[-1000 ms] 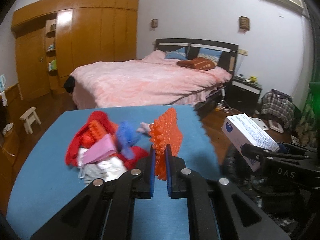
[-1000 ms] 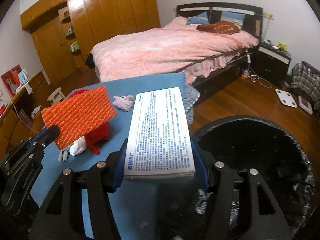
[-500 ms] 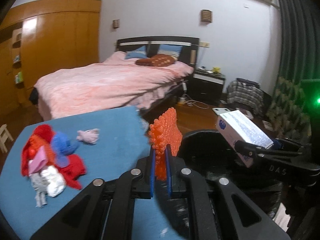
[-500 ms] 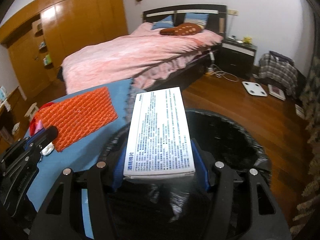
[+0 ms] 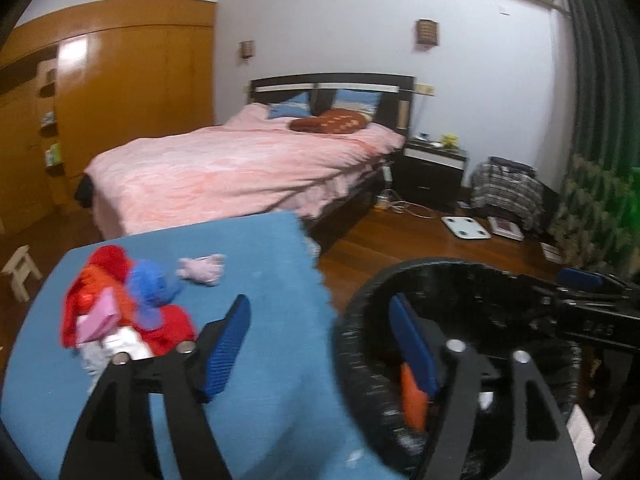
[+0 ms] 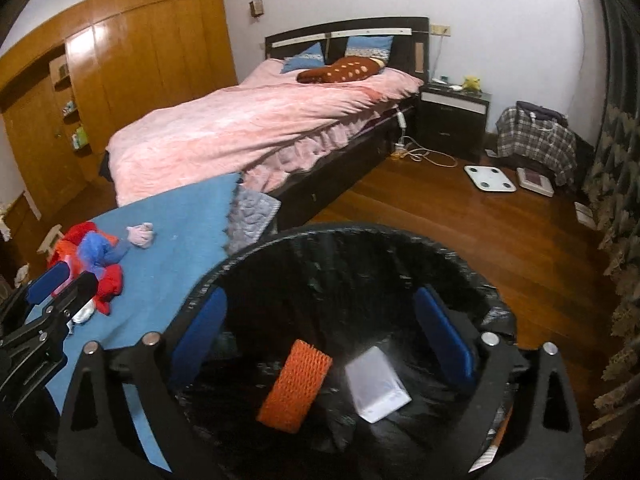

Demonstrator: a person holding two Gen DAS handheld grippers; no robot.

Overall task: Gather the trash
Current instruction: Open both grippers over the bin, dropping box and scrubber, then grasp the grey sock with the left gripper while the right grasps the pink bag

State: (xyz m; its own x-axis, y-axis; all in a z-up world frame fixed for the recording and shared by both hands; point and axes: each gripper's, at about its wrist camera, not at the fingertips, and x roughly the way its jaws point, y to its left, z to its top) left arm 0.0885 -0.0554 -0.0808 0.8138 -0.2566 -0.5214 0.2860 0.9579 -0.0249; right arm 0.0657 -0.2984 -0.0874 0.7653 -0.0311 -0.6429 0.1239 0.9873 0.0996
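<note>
Foam net [image 6: 295, 387], box [image 6: 377, 386] dropped, two binned

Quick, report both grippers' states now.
Left gripper: jaws opening, nothing between them; orange foam net lies in the bin.
Right gripper: jaws opening, empty; white box in the bin.

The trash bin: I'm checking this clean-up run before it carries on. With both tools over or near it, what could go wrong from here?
1. The left tool, jaws opening and empty, straddles the bin's rim; swinging back to the trash pile could snag the black liner.
2. The right tool, jaws opening and empty, hangs above the orange mesh and white box in the bin; dipping might catch the liner.
3. The pink scrap lies apart from the pile and could be missed.
</note>
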